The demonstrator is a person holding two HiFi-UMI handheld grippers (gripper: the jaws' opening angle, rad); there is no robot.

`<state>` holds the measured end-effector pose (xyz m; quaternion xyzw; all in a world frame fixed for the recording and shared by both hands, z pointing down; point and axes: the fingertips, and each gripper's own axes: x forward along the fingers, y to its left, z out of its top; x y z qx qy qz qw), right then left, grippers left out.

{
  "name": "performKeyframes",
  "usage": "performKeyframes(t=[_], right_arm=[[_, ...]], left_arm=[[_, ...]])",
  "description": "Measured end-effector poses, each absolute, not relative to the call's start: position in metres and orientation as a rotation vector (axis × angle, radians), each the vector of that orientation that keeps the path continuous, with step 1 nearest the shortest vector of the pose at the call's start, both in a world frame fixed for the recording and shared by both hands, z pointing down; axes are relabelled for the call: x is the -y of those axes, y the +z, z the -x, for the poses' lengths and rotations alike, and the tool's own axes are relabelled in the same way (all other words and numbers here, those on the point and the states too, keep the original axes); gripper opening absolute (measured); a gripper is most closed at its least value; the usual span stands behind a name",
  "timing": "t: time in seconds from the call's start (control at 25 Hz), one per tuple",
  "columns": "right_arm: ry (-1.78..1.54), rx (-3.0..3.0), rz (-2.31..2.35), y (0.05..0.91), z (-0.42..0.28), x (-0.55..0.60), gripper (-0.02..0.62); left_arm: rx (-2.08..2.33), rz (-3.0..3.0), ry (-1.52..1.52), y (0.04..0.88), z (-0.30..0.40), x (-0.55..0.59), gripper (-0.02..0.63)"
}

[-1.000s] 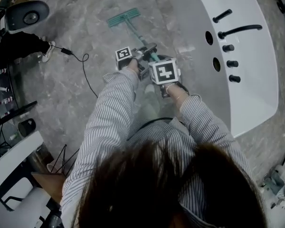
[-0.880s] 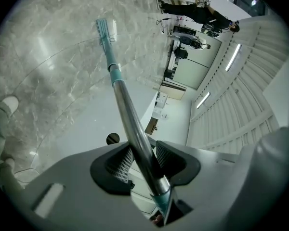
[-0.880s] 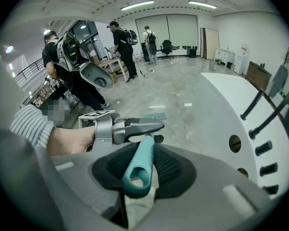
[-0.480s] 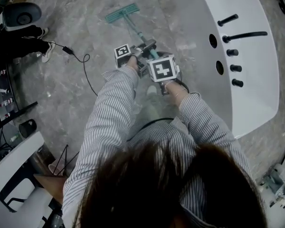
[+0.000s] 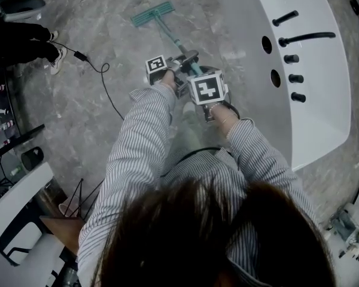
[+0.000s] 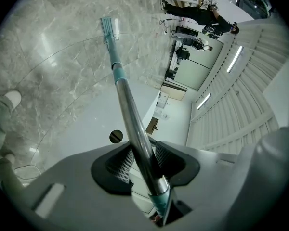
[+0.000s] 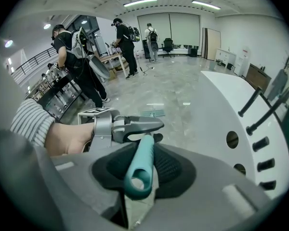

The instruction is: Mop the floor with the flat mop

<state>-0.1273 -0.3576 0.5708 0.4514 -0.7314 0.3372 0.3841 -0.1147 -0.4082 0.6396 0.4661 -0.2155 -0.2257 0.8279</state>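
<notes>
Head view, looking steeply down: flat mop [image 5: 154, 14] at upper centre, a little left of the middle, green head lying flat on the grey marble floor [image 5: 78, 130]. Thin handle [image 6: 129, 114] slanting down and right from the head to mid-frame, ending under both marker cubes. Striped sleeves [image 5: 137, 142] reaching up from the bottom of the frame to those cubes. White tub [image 5: 323, 118] filling the right side, black taps [image 5: 302, 39] along its rim. Black cable [image 5: 105, 94] trailing over the floor at centre left. Person in black [image 5: 18, 46] at the upper left edge.

Left gripper view: left gripper [image 6: 142, 160] with jaws closed tight on the steel part of the handle, ribbed pads pressed against both its sides. Shaft running away up the frame to a teal collar, then to the mop head, small and pale on the marble at upper left.

Right gripper view: right gripper [image 7: 143, 167] with jaws nearly together, clamped on the teal grip [image 7: 145, 150] at the handle's top end, looped tip poking toward the camera. Left gripper just ahead at centre left, a bare hand behind it. Mop head faint on the floor beyond. Several people [image 7: 77, 47] standing at benches in the upper left background.
</notes>
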Motion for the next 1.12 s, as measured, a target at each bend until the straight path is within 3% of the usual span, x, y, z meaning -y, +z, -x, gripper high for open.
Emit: performKeyframes(t=[0.44,1.12], right_arm=[[0.874,1.887,-1.148,0.571,0.067,0.244,0.112],[0.768,1.886,-0.969,0.579,-0.091,-0.050,0.112]], left_arm=[[0.464,-0.987,-0.551,0.634,0.059,0.299,0.144],[0.476,-0.932,-0.648,0.638,-0.098,0.010,0.117]])
